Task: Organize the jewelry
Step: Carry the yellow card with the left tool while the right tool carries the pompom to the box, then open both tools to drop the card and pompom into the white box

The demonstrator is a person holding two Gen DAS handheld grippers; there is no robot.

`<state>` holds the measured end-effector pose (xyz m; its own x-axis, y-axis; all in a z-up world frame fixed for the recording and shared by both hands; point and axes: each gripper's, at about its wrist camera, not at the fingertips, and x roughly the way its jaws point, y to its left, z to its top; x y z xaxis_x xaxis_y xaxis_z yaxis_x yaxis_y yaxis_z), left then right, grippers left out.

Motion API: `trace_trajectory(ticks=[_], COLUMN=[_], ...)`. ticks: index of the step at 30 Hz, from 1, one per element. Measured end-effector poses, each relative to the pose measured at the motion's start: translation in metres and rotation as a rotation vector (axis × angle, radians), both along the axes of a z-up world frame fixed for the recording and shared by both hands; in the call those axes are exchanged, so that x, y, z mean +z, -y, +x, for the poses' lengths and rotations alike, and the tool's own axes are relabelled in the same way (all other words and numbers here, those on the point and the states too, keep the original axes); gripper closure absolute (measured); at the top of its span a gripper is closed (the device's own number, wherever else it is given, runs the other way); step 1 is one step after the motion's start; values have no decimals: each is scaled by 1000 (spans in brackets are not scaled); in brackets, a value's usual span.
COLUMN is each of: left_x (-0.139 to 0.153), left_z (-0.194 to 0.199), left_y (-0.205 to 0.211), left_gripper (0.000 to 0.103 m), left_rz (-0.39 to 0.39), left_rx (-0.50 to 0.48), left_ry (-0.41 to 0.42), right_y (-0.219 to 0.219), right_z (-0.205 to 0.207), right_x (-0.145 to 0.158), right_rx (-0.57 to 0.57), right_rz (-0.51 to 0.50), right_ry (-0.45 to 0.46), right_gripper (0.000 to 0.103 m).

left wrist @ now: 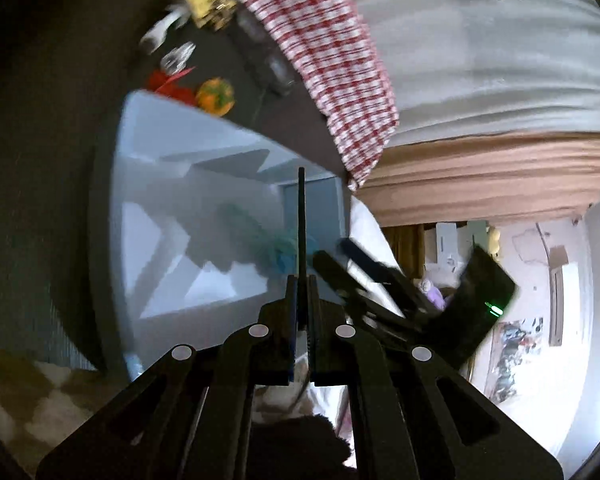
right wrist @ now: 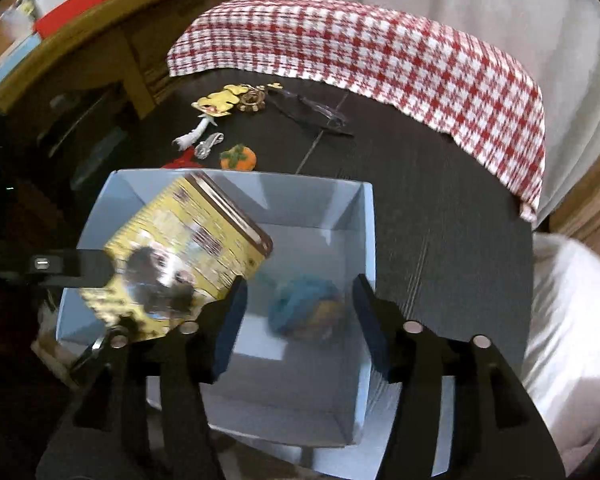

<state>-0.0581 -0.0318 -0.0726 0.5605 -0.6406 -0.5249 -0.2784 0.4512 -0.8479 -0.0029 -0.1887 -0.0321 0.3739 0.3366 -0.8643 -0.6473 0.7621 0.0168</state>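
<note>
A light blue open box sits on the dark table; it also shows in the left wrist view. A teal and yellow fuzzy piece lies inside it, also seen blurred from the left. My left gripper is shut on a thin flat yellow printed card, seen edge-on in its own view, held over the box's left side. My right gripper is open and empty above the box. More pieces lie beyond the box: an orange pumpkin piece, a silver clip, a yellow piece.
A red and white checked cloth drapes the far table edge. Dark glasses lie near it. A wooden shelf stands at the left. White bedding is at the right. The right gripper's body shows in the left wrist view.
</note>
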Motion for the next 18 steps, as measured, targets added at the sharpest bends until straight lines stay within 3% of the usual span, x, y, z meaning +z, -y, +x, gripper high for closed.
trace_trajectory(ticks=[2, 5, 10, 15, 17, 18], left_x=[-8, -11, -4, 0, 3, 5], left_z=[2, 7, 27, 42, 43, 41], left_y=[-2, -4, -1, -8, -13, -15], left_gripper=[98, 98, 97, 93, 84, 70], left_rz=[16, 29, 176, 323, 382, 397], left_rx=[2, -12, -76, -108, -101, -102], left_ry=[-28, -34, -30, -38, -53, -53], right_y=[1, 9, 19, 21, 20, 20], right_z=[-3, -3, 4, 8, 7, 8], right_x=[8, 20, 31, 32, 32, 32], right_rx=[-3, -6, -45, -62, -61, -60], right_rz=[-54, -49, 27, 39, 38, 39], right_ry=[71, 91, 52, 33, 34, 34], right_gripper=[29, 28, 26, 26, 26, 26])
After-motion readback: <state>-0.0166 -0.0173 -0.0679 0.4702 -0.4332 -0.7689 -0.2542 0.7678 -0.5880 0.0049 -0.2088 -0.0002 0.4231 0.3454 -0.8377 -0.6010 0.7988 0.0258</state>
